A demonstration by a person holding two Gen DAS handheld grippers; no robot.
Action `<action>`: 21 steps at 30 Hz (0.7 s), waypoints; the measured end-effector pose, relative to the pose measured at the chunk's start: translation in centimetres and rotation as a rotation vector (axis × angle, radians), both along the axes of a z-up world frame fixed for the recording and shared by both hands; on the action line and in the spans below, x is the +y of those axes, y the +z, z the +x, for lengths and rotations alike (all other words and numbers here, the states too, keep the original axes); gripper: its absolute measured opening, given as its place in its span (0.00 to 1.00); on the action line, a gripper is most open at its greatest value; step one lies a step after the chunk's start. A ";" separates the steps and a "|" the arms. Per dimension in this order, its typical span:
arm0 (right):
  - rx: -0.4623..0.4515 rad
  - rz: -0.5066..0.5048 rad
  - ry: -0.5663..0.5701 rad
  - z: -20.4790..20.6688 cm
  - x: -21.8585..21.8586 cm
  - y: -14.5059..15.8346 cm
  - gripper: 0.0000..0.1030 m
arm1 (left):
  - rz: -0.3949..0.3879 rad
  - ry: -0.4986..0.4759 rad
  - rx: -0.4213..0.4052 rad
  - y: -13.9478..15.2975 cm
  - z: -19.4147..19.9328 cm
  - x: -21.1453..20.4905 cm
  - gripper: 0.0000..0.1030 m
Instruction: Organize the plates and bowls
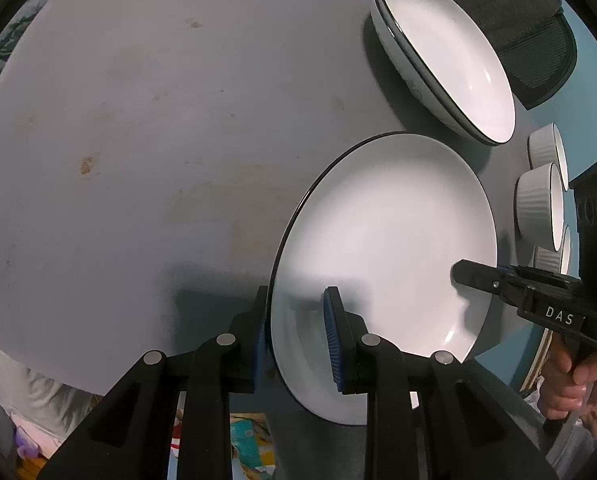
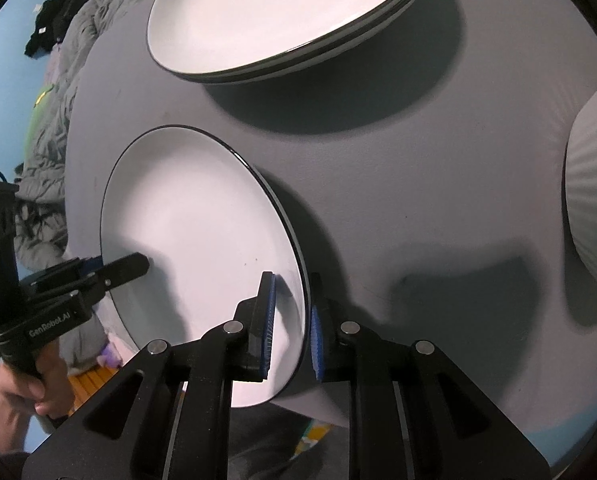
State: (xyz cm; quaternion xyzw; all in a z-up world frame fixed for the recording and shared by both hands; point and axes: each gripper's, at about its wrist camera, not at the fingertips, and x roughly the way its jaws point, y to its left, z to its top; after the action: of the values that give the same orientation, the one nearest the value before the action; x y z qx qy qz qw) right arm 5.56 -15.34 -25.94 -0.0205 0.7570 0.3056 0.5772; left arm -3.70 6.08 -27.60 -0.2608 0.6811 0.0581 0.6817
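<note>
- Presently a white plate [image 1: 382, 248] with a thin dark rim is gripped from two sides, tilted, over the near part of the grey counter [image 1: 158, 120].
- Left gripper [image 1: 296, 332]: its jaws stand narrowly apart and are clamped on the plate's rim, one blue pad inside the plate and the other behind the rim, on the underside.
- Right gripper [image 2: 292, 328]: its jaws are also nearly closed, straddling the opposite rim; one blue pad lies on the plate's white inner face, the other sits just outside the rim, and whether that outer pad presses on the plate I cannot tell.
- In the left wrist view the right gripper reaches in from the right with one black finger lying over the plate, and a hand [image 1: 570, 380] holds its handle.
- A stack of matching plates [image 1: 446, 56] sits farther back on the counter, apart from the held plate.
- Small white ribbed bowls [image 1: 538, 200] stand in a row along the counter's right edge, near the held plate.
- A dark chair back [image 1: 510, 12] shows behind the stack.
</note>
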 end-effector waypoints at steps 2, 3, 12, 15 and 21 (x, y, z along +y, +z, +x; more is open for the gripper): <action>0.008 0.009 -0.003 -0.1 -0.1 0.3 0.15 | 0.000 0.004 -0.002 0.6 -0.3 0.4 0.24; 0.013 0.013 -0.004 0.0 -0.2 0.4 0.14 | 0.000 0.004 -0.004 0.9 -0.3 0.5 0.24; -0.011 0.026 -0.021 0.9 -0.7 3.4 0.13 | 0.012 -0.018 -0.031 3.5 1.4 0.4 0.24; -0.027 0.035 -0.034 1.7 -1.0 3.9 0.13 | 0.012 -0.016 -0.045 4.0 2.0 0.5 0.24; -0.046 0.045 -0.067 3.5 -2.4 4.8 0.13 | 0.023 -0.036 -0.081 5.5 4.3 0.7 0.24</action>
State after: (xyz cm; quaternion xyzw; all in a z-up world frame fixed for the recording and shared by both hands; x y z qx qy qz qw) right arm 9.02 -17.69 -21.14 0.0107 0.7366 0.3024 0.6049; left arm 0.59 6.76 -22.09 -0.2425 0.6569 0.0431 0.7126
